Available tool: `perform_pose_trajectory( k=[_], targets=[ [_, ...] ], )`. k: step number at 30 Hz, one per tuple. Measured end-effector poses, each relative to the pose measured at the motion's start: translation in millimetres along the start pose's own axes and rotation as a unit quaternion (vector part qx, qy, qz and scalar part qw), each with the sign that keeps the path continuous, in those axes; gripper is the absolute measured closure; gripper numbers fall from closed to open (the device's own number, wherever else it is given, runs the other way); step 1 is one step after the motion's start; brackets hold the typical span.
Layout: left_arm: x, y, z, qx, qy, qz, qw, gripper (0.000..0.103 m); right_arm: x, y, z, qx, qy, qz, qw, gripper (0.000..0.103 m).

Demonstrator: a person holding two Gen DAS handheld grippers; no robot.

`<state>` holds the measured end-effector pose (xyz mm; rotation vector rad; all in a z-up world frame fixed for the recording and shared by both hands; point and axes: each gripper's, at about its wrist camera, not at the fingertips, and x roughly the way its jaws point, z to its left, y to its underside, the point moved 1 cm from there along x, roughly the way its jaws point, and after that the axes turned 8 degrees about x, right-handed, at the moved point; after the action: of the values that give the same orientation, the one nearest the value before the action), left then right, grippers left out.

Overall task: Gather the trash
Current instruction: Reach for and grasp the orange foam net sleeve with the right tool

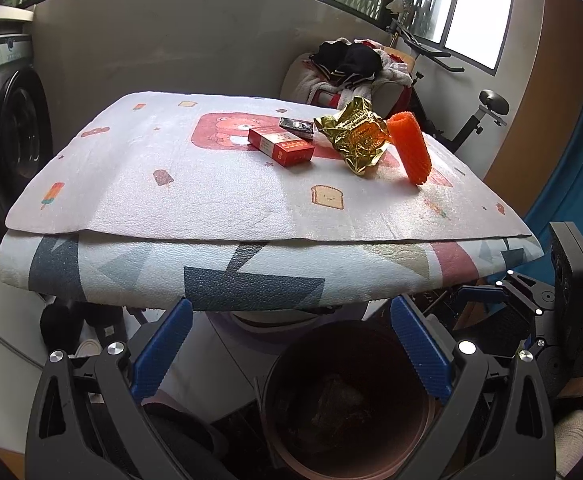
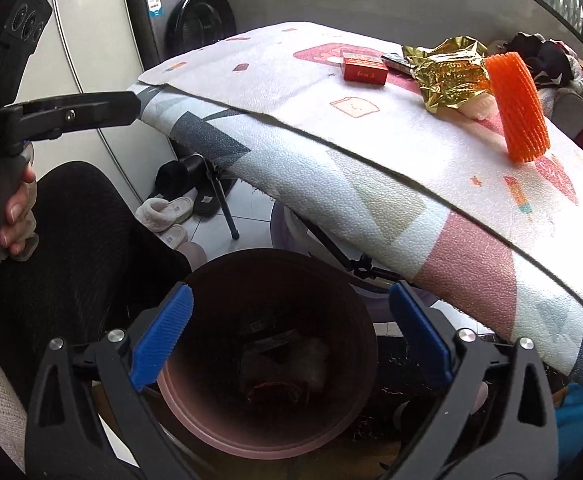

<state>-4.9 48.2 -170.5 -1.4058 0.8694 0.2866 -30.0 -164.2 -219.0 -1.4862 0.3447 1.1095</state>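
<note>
A red box (image 1: 282, 146), a small dark packet (image 1: 297, 126), a crumpled gold wrapper (image 1: 355, 136) and an orange foam net sleeve (image 1: 409, 146) lie on the padded table (image 1: 171, 184). They also show in the right wrist view: the box (image 2: 363, 69), the wrapper (image 2: 447, 74), the sleeve (image 2: 517, 106). A brown bin (image 1: 347, 400) stands on the floor below the table's front edge, with dark trash inside (image 2: 283, 368). My left gripper (image 1: 291, 344) is open and empty over the bin. My right gripper (image 2: 291, 340) is open and empty above the bin.
A washing machine (image 1: 11, 132) stands at the left. A chair piled with clothes (image 1: 347, 68) and an exercise bike (image 1: 475, 120) are behind the table. Slippers (image 2: 167, 216) and a tripod leg (image 2: 223, 204) are under the table. My dark-clothed leg (image 2: 71, 240) is beside the bin.
</note>
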Motion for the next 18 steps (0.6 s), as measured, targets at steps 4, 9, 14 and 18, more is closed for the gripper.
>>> perform_pose_trajectory(
  k=[4,9,14,18],
  targets=[
    [2.1,0.3,-0.6,0.004,-0.003,0.004,1.0,0.006,-3.5,-2.5,-6.0,0.014,-0.001,-0.011,1.0,0.006],
    [3.7,1.1,-2.3,0.009,-0.005,0.007,0.9999,0.006,-8.9,-4.0,-9.7,0.026,0.007,-0.025,0.999,0.006],
    [5.5,1.0,-1.1,0.007,-0.01,0.012,0.9999,0.006,-9.9,-5.8,-17.7,0.045,0.018,-0.031,0.998,0.006],
    [6.7,1.5,-0.1,0.006,-0.015,0.015,0.9998,0.006,-12.8,-7.1,-26.5,0.067,0.025,-0.04,0.997,0.006]
  ],
)
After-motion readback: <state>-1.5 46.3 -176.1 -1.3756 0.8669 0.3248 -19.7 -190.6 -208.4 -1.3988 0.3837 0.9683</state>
